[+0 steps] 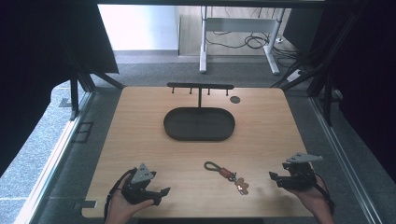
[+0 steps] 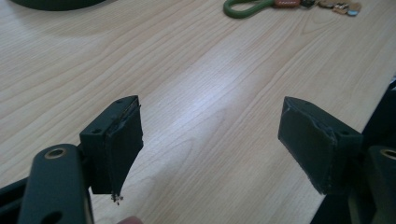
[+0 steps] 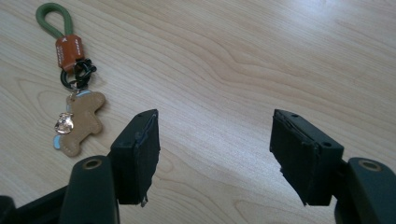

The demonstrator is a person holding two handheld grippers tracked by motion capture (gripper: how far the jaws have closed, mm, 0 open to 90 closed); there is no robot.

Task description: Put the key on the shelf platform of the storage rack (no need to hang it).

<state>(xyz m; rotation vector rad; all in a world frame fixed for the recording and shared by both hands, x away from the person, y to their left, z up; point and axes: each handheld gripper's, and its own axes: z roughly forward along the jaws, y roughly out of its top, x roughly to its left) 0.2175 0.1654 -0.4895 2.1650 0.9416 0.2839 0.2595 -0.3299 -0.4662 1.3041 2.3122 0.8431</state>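
A keychain (image 1: 227,176) lies flat on the wooden table: a green cord loop (image 3: 54,19), an orange-brown tag (image 3: 68,48), a black ring and a tan gingerbread-man charm (image 3: 80,121). My right gripper (image 1: 275,176) hovers to its right, held in a hand; its jaws stand apart with bare wood between them (image 3: 212,154). My left gripper (image 1: 161,195) sits near the front left edge, open and empty (image 2: 210,149), with the green loop (image 2: 245,7) far ahead.
A dark oval tray (image 1: 199,124) with a T-shaped hook stand (image 1: 201,87) sits at the table's middle back. A small dark disc (image 1: 235,99) lies near the back right. Table edges drop to grey floor on every side.
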